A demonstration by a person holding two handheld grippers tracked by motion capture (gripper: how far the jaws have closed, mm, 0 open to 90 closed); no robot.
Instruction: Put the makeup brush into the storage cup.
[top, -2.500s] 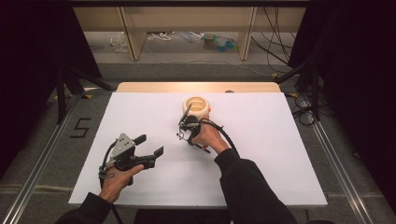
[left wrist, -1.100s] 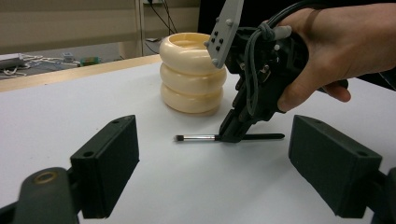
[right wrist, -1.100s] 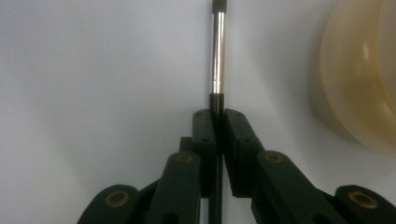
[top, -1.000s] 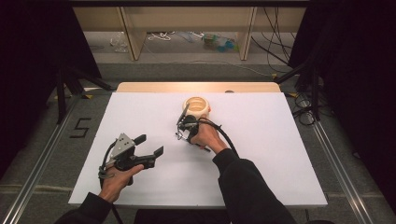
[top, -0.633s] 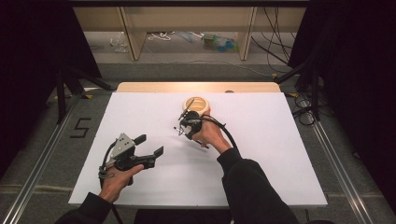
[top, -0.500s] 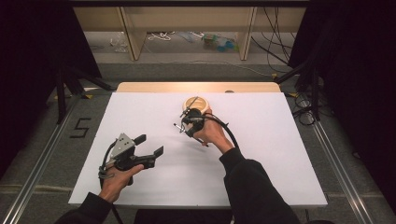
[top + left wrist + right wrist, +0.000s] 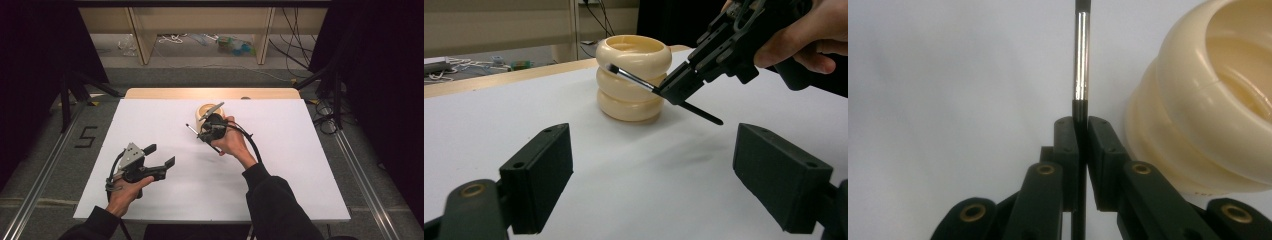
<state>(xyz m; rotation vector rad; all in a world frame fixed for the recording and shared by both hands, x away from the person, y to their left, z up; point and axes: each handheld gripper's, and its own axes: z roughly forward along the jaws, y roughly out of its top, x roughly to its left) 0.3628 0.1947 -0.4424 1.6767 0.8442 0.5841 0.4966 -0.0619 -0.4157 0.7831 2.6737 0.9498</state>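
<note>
Right gripper [image 7: 1082, 131]: clenched on brush [image 7: 1081, 60], frame centre, beside cream holder [image 7: 1208, 115].
Left gripper [image 7: 651, 175]: released, lower left in high view.

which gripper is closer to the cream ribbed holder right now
Right. The right gripper, shut on a thin brush, hovers just beside the cream holder. The left gripper sits open, well back from it toward the person.

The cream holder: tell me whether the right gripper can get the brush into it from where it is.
Probably yes. The right gripper grips the brush beside the cream holder, whose open top is uncovered; the brush needs tipping upright first.
</note>
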